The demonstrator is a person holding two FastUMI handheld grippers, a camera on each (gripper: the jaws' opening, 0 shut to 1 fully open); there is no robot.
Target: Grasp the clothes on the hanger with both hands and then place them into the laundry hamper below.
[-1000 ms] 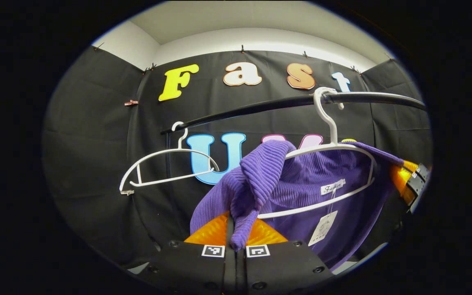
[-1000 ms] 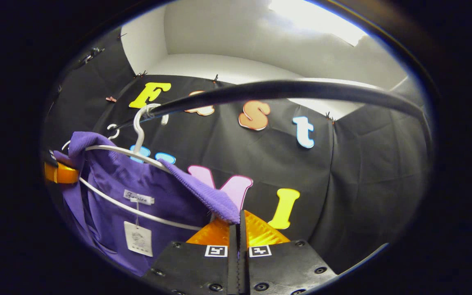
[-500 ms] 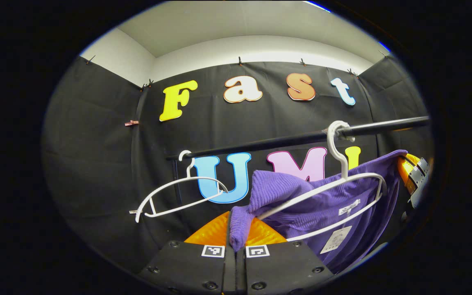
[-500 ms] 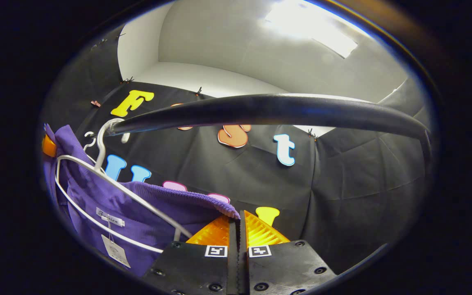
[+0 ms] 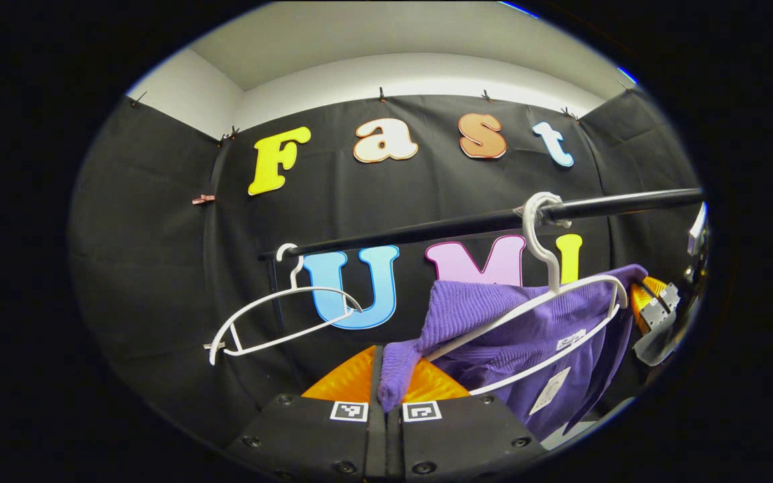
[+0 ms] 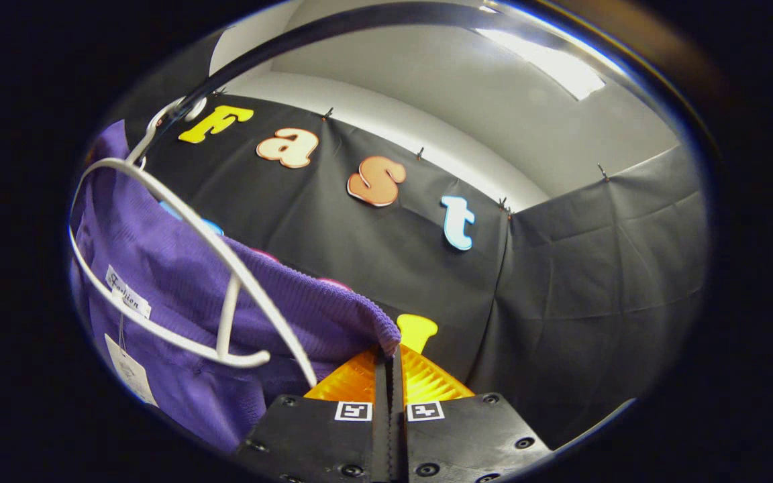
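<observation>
A purple knit garment (image 5: 494, 329) hangs partly off a white hanger (image 5: 547, 302) on the black rail (image 5: 467, 225). My left gripper (image 5: 386, 379) is shut on a bunched fold of its near shoulder. The right gripper (image 5: 655, 312) shows at the far right of the left gripper view, at the garment's other shoulder. In the right gripper view the purple garment (image 6: 158, 268) drapes over the white hanger (image 6: 225, 268), and my right gripper (image 6: 390, 359) is shut on its knit edge. White tags dangle from the collar.
A second, bare white hanger (image 5: 279, 315) hangs on the rail to the left. The black rail (image 6: 333, 27) arcs overhead in the right gripper view. Black cloth walls enclose the booth on all sides.
Both grippers have pulled the garment down and off the hanger's shoulders. In the right gripper view the rail has gone from mid-frame to the top, and the hanger has come closer and tilted.
</observation>
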